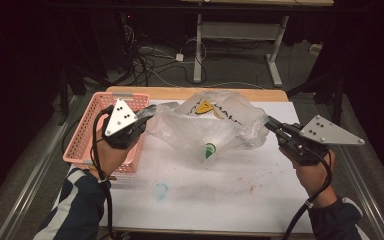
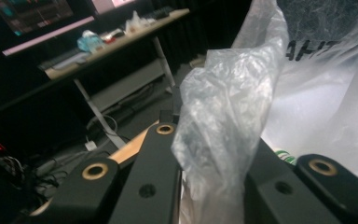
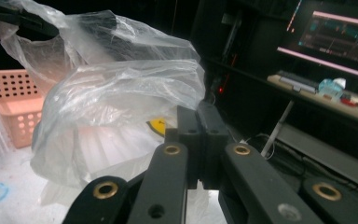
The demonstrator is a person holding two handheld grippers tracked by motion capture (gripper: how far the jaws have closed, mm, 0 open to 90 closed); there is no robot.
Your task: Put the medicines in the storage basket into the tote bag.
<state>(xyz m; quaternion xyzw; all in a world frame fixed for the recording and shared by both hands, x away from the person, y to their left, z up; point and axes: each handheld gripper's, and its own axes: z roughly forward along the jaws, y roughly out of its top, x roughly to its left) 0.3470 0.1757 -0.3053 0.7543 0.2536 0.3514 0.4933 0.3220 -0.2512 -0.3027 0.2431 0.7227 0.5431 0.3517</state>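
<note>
A clear plastic bag (image 1: pixel 207 125) with a yellow logo is stretched between both grippers above the white table (image 1: pixel 220 190). My left gripper (image 1: pixel 147 116) pinches the bag's left edge; in the left gripper view a bunched fold of the plastic bag (image 2: pixel 223 121) sits clamped between the jaws. My right gripper (image 1: pixel 271 124) is shut on the bag's right edge, its jaws pressed together on the film of the plastic bag (image 3: pixel 121 93). A small item with a green cap (image 1: pixel 209 150) lies inside the bag near its bottom.
A pink perforated basket (image 1: pixel 87 130) stands at the table's left side, under the left hand. A blue smudge (image 1: pixel 160 191) and red specks (image 1: pixel 252 187) mark the white surface. Desk legs and cables (image 1: pixel 200 45) sit on the floor beyond the far edge.
</note>
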